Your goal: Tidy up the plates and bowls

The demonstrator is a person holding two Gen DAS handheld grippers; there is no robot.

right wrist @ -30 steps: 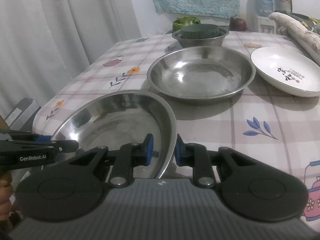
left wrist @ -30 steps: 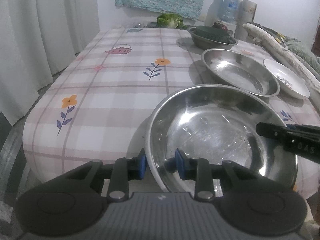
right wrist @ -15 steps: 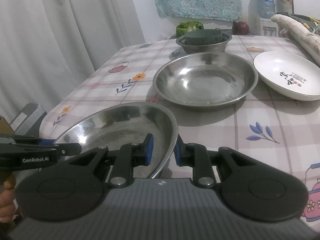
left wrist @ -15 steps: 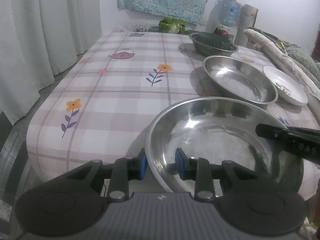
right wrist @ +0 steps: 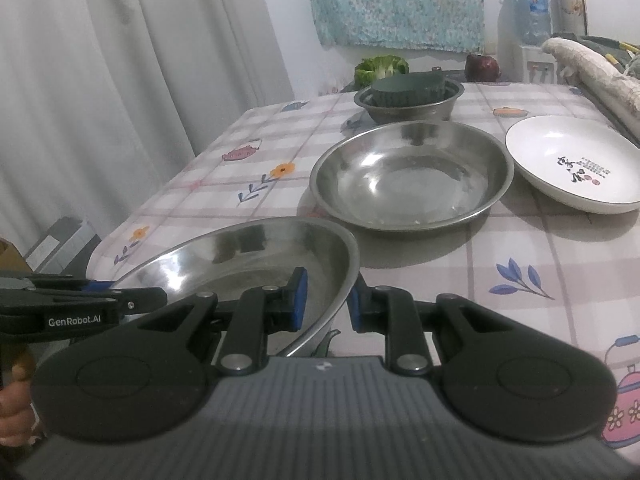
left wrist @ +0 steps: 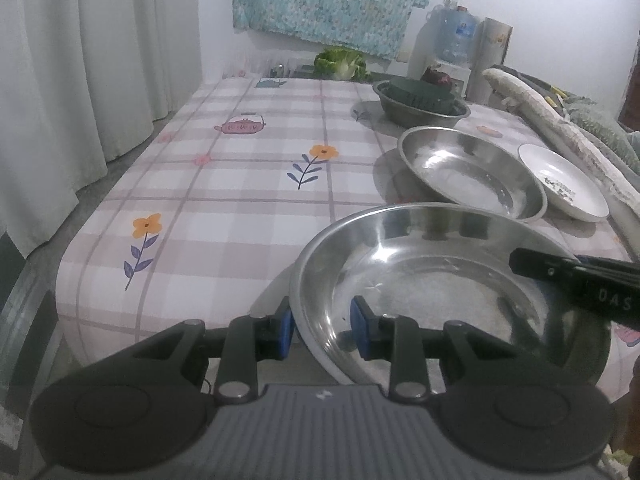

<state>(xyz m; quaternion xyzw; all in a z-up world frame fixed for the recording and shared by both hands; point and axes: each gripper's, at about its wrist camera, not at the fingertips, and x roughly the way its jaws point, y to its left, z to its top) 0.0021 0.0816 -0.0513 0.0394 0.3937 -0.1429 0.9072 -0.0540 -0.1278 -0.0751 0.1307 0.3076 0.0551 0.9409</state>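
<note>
Holding: both my tongs pinch one shiny dish (left wrist: 440,280) by its rim, lifted at the table's near edge.
Left tongs (left wrist: 322,330): clamped at 9 o'clock.
Right tongs (right wrist: 326,304): clamped at 3 o'clock.
Done: nothing stacked, I think.
Left: second shiny dish (right wrist: 412,176) at 12 o'clock, white plate (right wrist: 576,164) at 2, far bowl (right wrist: 408,102).

Dim, soft focus, fisheye warp at edges, steel glare

Checked floral tablecloth (left wrist: 224,184), pale curtain (left wrist: 80,80), teal cloth (left wrist: 332,0) on wall, leafy greens (right wrist: 382,68), water bottle (right wrist: 530,12).
</note>
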